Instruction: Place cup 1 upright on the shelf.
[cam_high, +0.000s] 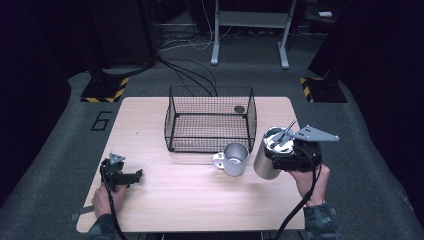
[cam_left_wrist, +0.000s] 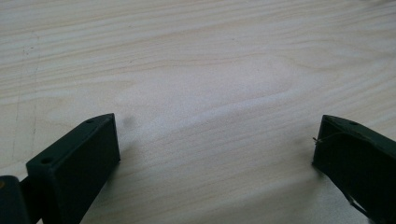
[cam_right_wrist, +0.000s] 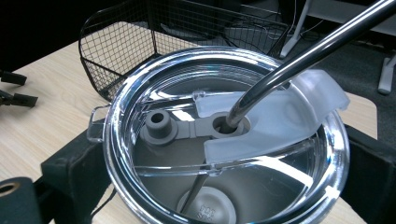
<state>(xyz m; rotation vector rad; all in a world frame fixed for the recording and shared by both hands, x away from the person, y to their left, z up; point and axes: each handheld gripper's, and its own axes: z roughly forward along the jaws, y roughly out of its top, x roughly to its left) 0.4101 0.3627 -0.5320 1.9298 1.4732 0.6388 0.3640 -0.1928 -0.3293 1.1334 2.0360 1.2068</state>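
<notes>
My right gripper (cam_high: 281, 151) is shut on a steel tumbler (cam_high: 264, 162), holding it upright at the table's right side. Its black jaws press the tumbler's wall from both sides. The tumbler has a clear lid (cam_right_wrist: 261, 116), and a metal straw (cam_right_wrist: 308, 51) slants out through the lid's hole. A small metal mug (cam_high: 235, 159) with a handle stands just left of the tumbler. My left gripper (cam_left_wrist: 215, 144) rests low on the wood at the front left (cam_high: 131, 176), jaws wide apart with nothing between them.
A black wire basket (cam_high: 172, 120) stands at the back middle of the wooden table (cam_high: 200, 200), right behind the mug. A small dark disc (cam_high: 239, 108) lies at its back right corner. Cables and a desk frame (cam_high: 250, 30) are on the floor beyond.
</notes>
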